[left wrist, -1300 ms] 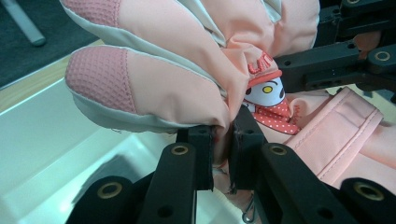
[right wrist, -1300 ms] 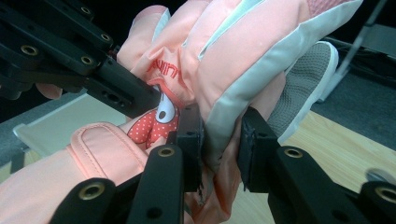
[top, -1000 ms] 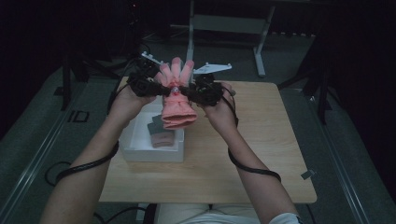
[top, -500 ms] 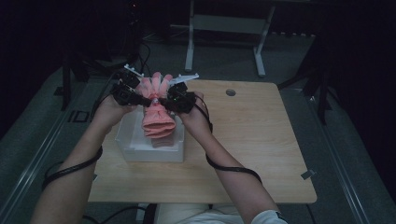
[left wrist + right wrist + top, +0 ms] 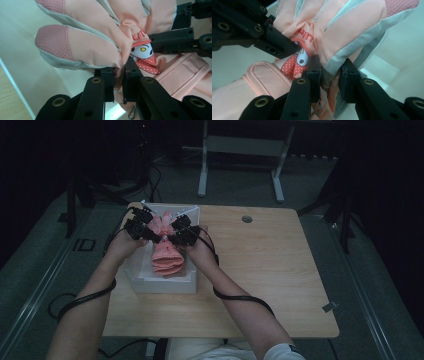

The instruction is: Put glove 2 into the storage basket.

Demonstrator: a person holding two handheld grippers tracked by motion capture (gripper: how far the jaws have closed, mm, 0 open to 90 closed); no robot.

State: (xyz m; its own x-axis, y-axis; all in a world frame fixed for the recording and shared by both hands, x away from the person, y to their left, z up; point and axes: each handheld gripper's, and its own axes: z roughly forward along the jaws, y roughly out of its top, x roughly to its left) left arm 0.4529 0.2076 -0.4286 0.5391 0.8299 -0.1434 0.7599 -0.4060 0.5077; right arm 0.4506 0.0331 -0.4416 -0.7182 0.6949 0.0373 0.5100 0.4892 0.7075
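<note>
A pink padded glove (image 5: 167,256) with grey trim and a cartoon patch hangs between both grippers, cuff low inside the white box (image 5: 165,285). My left gripper (image 5: 156,238) is shut on the glove's left edge; in the left gripper view its jaws pinch a fold of the fabric (image 5: 119,75) just below the glove's fingers (image 5: 100,45). My right gripper (image 5: 170,240) is shut on the opposite edge, and in the right gripper view its jaws clamp the grey-trimmed side (image 5: 329,72) of the glove (image 5: 342,32). The two grippers face each other, tips nearly touching.
The white box sits at the left of the wooden table (image 5: 260,270), its pale walls (image 5: 30,72) close around the glove. A small round cap (image 5: 246,219) lies at the table's far edge. Cables trail from both grippers along the forearms. Dark floor and a stand's legs lie beyond.
Both hands have carried the glove leftward and down, from above the table's middle to over the white box, and its cuff now hangs inside the box.
</note>
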